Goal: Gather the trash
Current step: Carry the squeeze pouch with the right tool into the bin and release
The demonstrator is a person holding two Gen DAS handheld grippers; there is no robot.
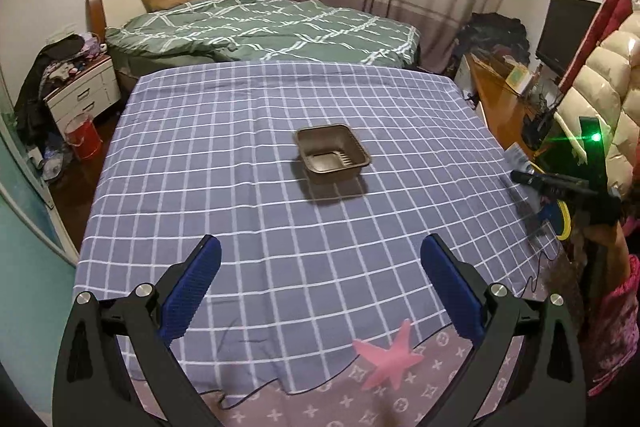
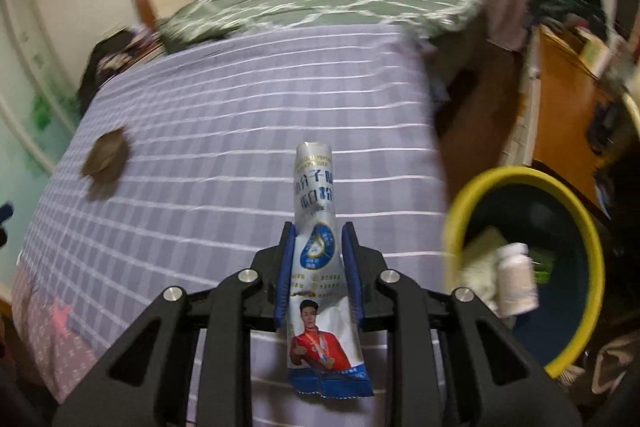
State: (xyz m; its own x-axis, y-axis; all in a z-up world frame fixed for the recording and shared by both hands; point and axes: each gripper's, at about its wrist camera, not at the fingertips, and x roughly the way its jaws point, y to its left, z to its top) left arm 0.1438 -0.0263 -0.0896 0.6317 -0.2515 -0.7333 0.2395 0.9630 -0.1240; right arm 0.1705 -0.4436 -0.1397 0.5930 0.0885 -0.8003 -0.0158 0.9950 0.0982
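While its two blue ribbed pads press in from either side, the right hand-held gripper (image 2: 319, 259) holds a long, flat foil sachet (image 2: 320, 267) at the lower centre of the right wrist view; the sachet is glossy silver-white with a blue bottom edge, printed characters and a man in a red jacket, and it stands roughly upright, its top rising past the fingertips and its bottom hanging below them. To the lower right of that frame sits one round bin (image 2: 576, 211) with a yellow rim and a dark blue inside, tilted toward the camera and blurred; inside it lie one white plastic bottle (image 2: 516, 279), some pale crumpled stuff and a bit of green that is too smeared to name. Beyond the sachet spreads the tabletop (image 2: 224, 131), covered with a soft lilac cloth checked in white lines, and at the left of the frame one brown tray (image 2: 105, 158) rests on it, well apart from the sachet. The left hand-held gripper (image 1: 320, 255) stands wide apart with nothing between its two blue pads, low in the left wrist view above the cloth's near edge. At that view's centre the same tray (image 1: 333, 154) shows as a square, thin-walled dish with a ridged floor, alone on the checked cloth. One pink star (image 1: 390, 357) marks the pinkish patterned fabric at the bottom, and a bed (image 1: 272, 27) with a green quilt fills the upper part.
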